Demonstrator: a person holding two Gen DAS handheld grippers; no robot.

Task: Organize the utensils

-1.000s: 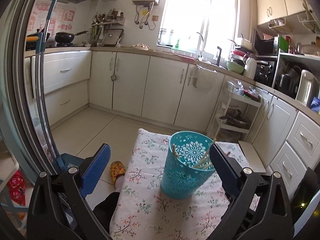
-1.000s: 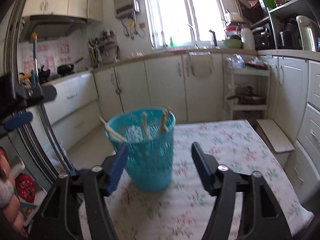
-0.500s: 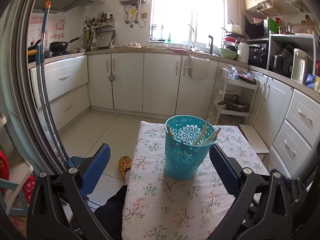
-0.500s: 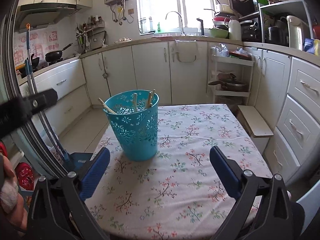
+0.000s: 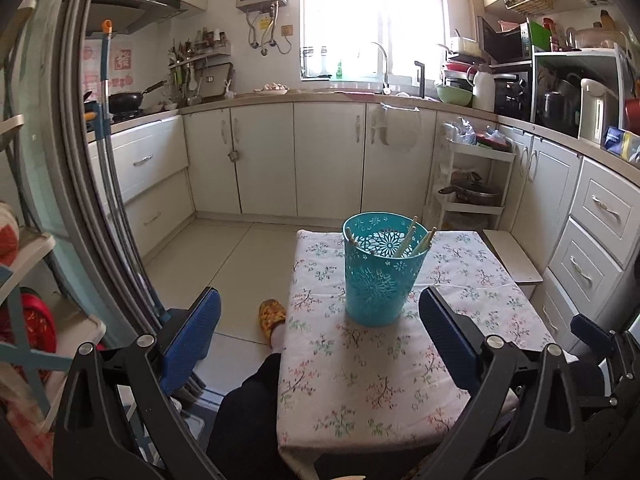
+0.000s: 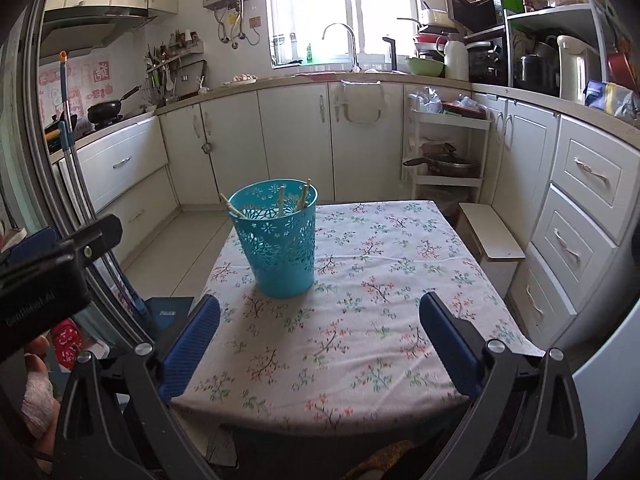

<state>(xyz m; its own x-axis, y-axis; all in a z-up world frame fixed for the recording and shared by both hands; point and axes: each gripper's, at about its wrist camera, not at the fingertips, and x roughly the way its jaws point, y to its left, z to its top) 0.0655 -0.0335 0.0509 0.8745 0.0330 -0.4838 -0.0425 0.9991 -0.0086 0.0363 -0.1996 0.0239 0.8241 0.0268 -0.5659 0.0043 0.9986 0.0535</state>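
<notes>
While teal lattice basket [image 5: 380, 276] holding chopsticks [image 5: 416, 240] is standing centre frame on floral tablecloth [image 5: 360, 380], left gripper [image 5: 318, 336] and right gripper [image 6: 319, 340] are hovering lower frame, jaws spread, gripping nothing.

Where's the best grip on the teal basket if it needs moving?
Probably the basket's upper wall just under the rim, right gripper coming level from the near side. It stands upright and tapers downward, so a high grip should slip less, and staying under the rim avoids the chopsticks.
</notes>
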